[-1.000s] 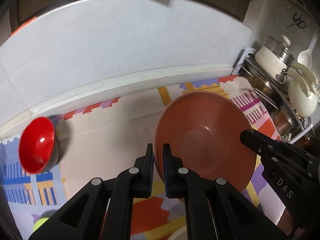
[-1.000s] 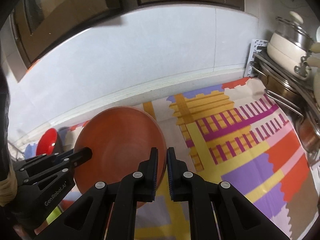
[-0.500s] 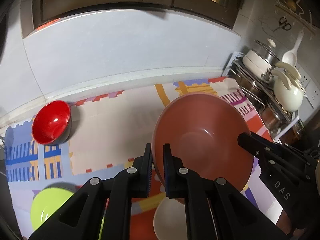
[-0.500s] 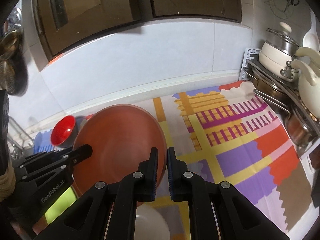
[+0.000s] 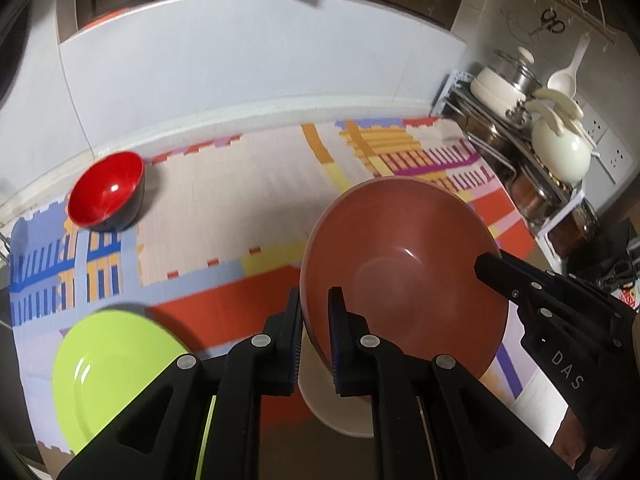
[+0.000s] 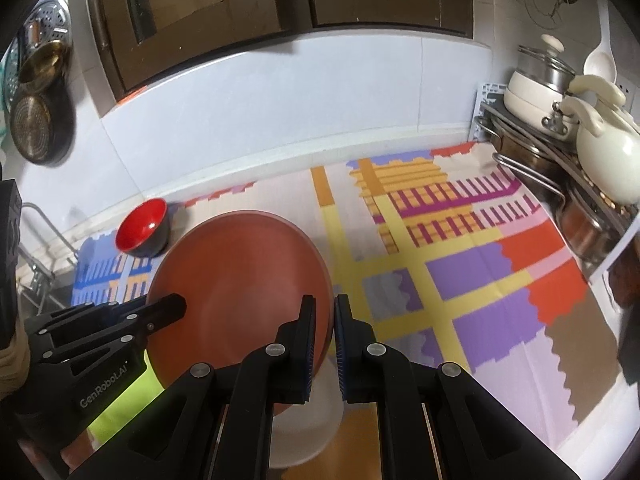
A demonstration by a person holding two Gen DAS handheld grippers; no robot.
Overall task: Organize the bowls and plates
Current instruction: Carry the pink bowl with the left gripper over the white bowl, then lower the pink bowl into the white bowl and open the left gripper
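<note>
A large brown bowl (image 5: 404, 276) is held in the air between both grippers. My left gripper (image 5: 314, 304) is shut on its left rim. My right gripper (image 6: 325, 312) is shut on its right rim; the bowl (image 6: 240, 284) also shows in the right wrist view. Under the bowl lies a white plate (image 5: 340, 412), partly hidden, seen too in the right wrist view (image 6: 304, 428). A green plate (image 5: 116, 372) lies on the mat at the lower left. A small red bowl (image 5: 106, 190) stands at the far left by the wall.
A colourful patterned mat (image 6: 460, 264) covers the counter. A metal rack (image 6: 560, 184) with a white pot and a white kettle (image 6: 604, 152) stands at the right. The tiled wall (image 5: 240, 60) runs along the back. Pans (image 6: 36, 128) hang on the left wall.
Both grippers have lifted the brown bowl up and back toward me. The white plate and the green plate have come into view below.
</note>
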